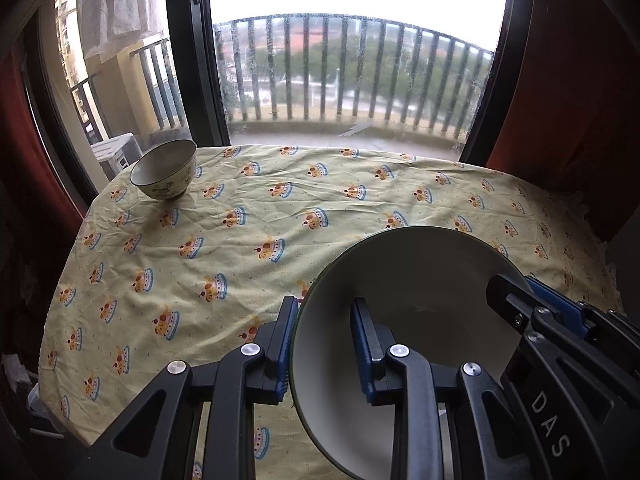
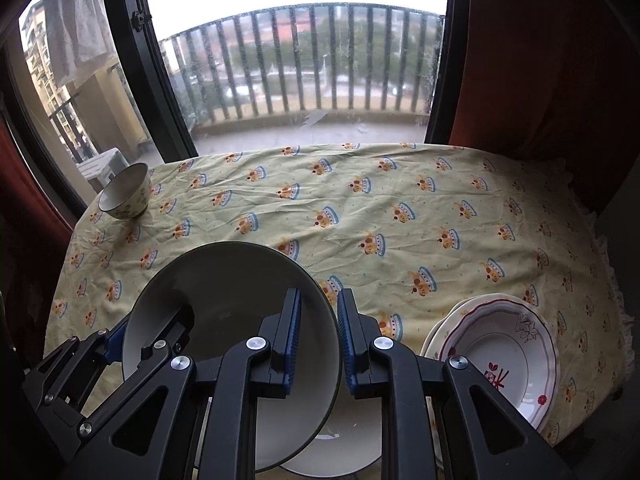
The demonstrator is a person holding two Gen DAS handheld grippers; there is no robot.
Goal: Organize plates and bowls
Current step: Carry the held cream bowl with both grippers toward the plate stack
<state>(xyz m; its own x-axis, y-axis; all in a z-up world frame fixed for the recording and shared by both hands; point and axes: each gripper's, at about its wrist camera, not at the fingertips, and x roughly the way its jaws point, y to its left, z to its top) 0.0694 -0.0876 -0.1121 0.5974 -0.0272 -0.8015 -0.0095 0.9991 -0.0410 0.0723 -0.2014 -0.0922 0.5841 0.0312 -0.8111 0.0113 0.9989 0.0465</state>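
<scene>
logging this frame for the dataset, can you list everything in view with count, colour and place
green-rimmed plate: 1, off-white with dark green rim, held above the table between both claws
white plate: 1, white, on the cloth below the held plate, mostly hidden
patterned plates: a stack, at least 2, cream with red trim and flower prints, near right of the table
small bowl: 1, cream with green pattern, far left corner of the table
tablecloth: 1, pale yellow with a repeated print, covering the table
curtains: red, either side of the window
balcony railing: dark bars, outside the glass
left claw: shut on the plate's rim
right claw: shut on the opposite rim
</scene>
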